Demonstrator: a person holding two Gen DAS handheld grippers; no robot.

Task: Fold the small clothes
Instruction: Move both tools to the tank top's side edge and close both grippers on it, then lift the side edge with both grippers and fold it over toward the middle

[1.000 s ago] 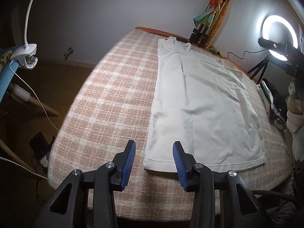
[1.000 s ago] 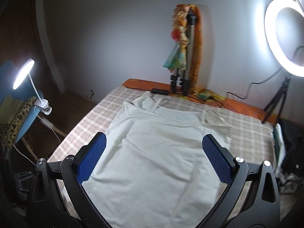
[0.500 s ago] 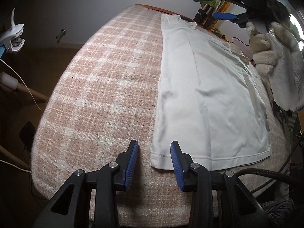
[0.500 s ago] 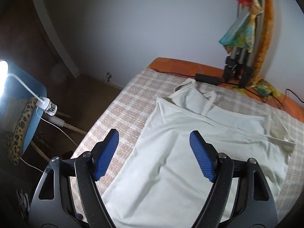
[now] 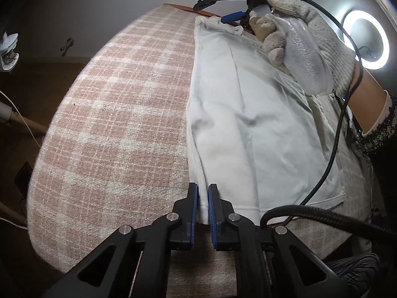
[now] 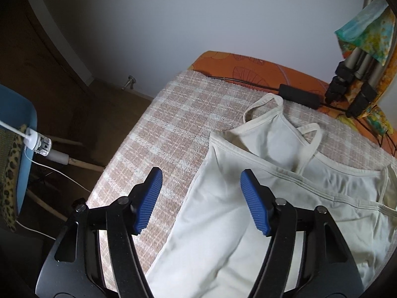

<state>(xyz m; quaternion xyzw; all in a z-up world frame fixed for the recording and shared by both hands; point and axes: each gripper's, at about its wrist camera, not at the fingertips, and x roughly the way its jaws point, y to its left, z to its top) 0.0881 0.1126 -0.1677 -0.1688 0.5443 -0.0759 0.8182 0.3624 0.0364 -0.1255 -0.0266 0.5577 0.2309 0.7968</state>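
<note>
Nearest the left wrist camera, the left gripper (image 5: pixel 203 211) is pinching the bottom left corner of the white camisole (image 5: pixel 248 124), its blue pads closed on the hem with the cloth showing between them. The camisole is lying flat along the pink plaid blanket (image 5: pixel 119 124) that is covering the bed, and its left edge is rising slightly into a ridge that is running away from the pinched corner. A black cable (image 5: pixel 322 181) is curving across the lower right of the garment. Farther up, a gloved hand (image 5: pixel 305 47) is holding the right gripper (image 5: pixel 233 17) over the strap end of the camisole; from this side the state of those tongs cannot be told. Beyond it, a ring light (image 5: pixel 364 39) is glowing at the right.

In the right wrist view, the right gripper (image 6: pixel 201 198) is hanging with its blue pads spread wide, gripping nothing, straddling the camisole's (image 6: pixel 223 223) left edge just below the neckline. Past the pads, the thin straps (image 6: pixel 310 144) are lying looped on the blanket (image 6: pixel 161 136). Farther still, a black power adapter (image 6: pixel 297 94) is resting by the orange bed edge (image 6: pixel 248 67), and tripod legs (image 6: pixel 352 89) draped with colourful cloth are standing at the far right. Off the bed at left, a white clip lamp (image 6: pixel 37 144) is clamped to a blue chair (image 6: pixel 24 161)
</note>
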